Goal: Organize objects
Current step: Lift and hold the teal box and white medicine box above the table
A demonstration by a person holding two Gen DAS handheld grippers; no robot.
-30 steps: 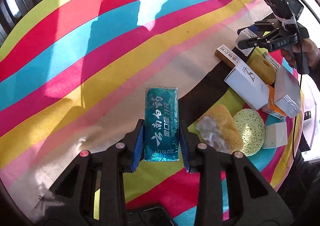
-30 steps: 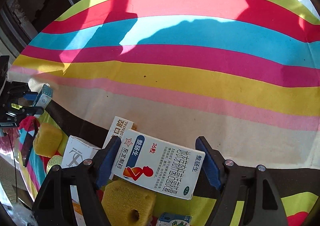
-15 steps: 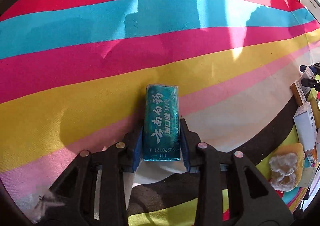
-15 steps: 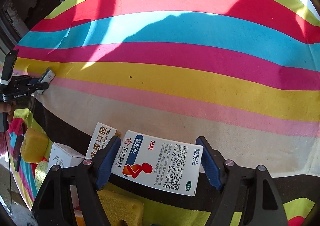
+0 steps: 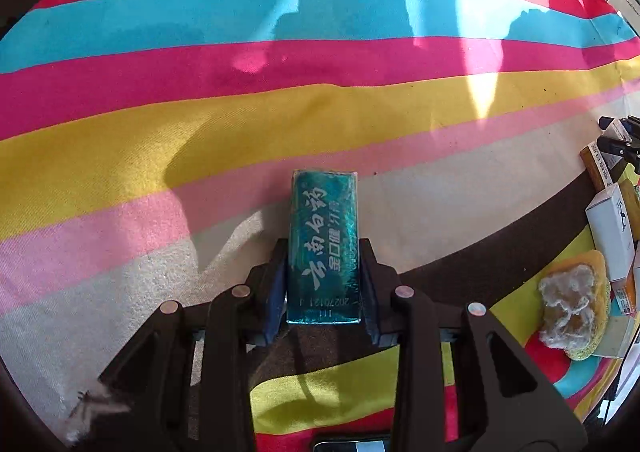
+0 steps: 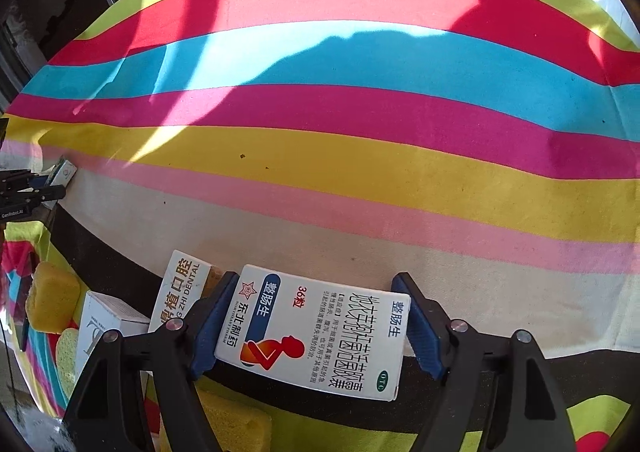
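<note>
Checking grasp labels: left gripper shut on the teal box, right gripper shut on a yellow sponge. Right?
Not quite. The left gripper is shut on the teal box, as you say. But the right gripper is shut on a white medicine box, not a sponge; the right wrist view shows it. The yellow sponge lies below it on the cloth.

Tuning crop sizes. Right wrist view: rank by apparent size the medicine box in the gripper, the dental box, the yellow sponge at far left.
1. medicine box, largest, though nearest the camera.
2. dental box, partly hidden.
3. yellow sponge, close to the dental box; unsure.
</note>
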